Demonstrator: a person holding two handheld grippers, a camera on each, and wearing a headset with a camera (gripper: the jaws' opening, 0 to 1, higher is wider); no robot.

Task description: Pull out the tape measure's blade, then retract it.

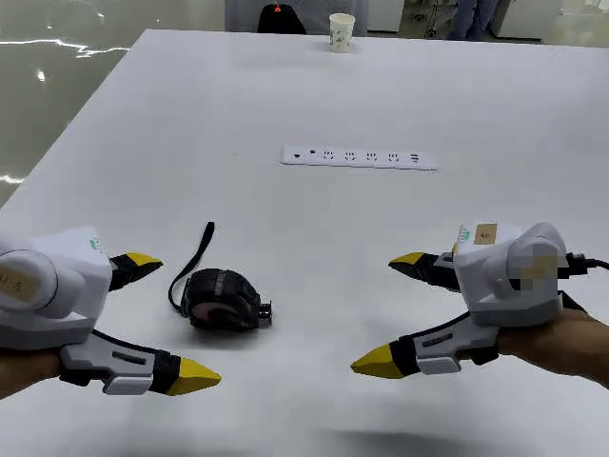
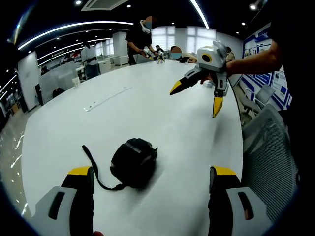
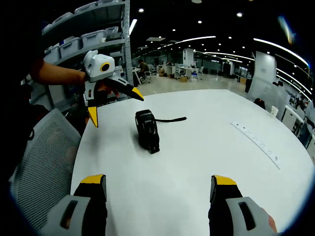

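A black tape measure [image 1: 225, 300] with a black wrist strap [image 1: 193, 259] lies on the white table [image 1: 304, 95], its blade drawn in. My left gripper [image 1: 171, 319] stands open just left of it, yellow tips wide apart, touching nothing. My right gripper [image 1: 395, 312] is open as well, well to the right of the tape. In the left gripper view the tape measure [image 2: 134, 162] rests ahead between the jaws, with the right gripper [image 2: 197, 96] beyond it. In the right gripper view the tape measure [image 3: 147, 130] lies farther ahead, the left gripper [image 3: 115, 105] hovering past it.
A white power strip [image 1: 360, 157] lies across the table's middle and a paper cup [image 1: 342, 31] stands at the far edge. A mesh chair [image 3: 42, 157] sits beside the table, and people stand at the far end [image 2: 140, 39].
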